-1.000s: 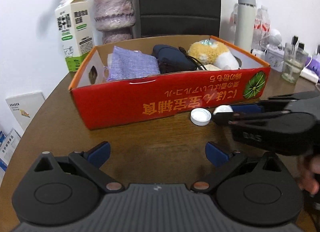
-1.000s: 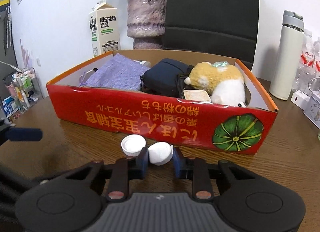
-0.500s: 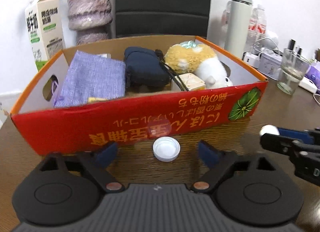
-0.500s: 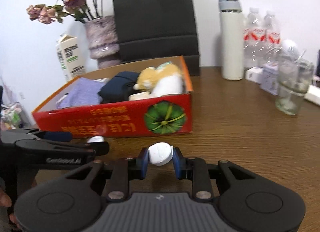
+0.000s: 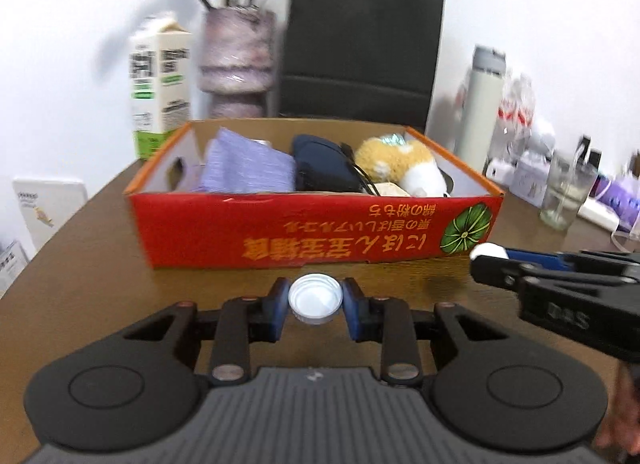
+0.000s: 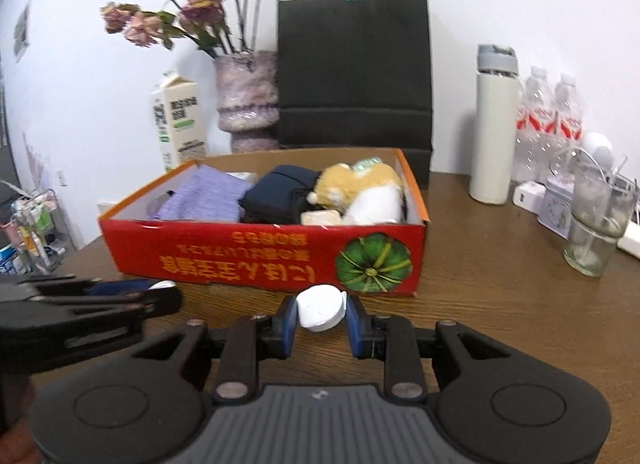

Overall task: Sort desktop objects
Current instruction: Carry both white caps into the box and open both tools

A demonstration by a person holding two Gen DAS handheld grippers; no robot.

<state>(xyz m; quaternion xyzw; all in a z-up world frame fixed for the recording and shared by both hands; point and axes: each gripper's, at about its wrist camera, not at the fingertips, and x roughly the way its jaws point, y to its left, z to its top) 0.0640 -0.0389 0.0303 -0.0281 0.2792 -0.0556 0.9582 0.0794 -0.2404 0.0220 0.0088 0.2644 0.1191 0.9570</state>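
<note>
My left gripper (image 5: 315, 310) is shut on a white bottle cap (image 5: 315, 302), open side up, just in front of the red cardboard box (image 5: 312, 236). My right gripper (image 6: 322, 320) is shut on a second white cap (image 6: 321, 307), held tilted, near the box's front right corner (image 6: 376, 264). The box holds a purple cloth (image 5: 244, 165), a dark pouch (image 5: 324, 167) and a plush toy (image 5: 400, 161). The right gripper shows at the right of the left wrist view (image 5: 486, 260). The left gripper shows at the left of the right wrist view (image 6: 160, 294).
Behind the box stand a milk carton (image 5: 160, 87), a vase of flowers (image 6: 246, 99) and a black paper bag (image 6: 354, 63). At the right are a white thermos (image 6: 494, 123), water bottles (image 6: 548, 119), a drinking glass (image 6: 594, 223) and small white items.
My left gripper has closed on the cap that lay on the table by the box. My right gripper, holding its cap throughout, has moved right along the box front.
</note>
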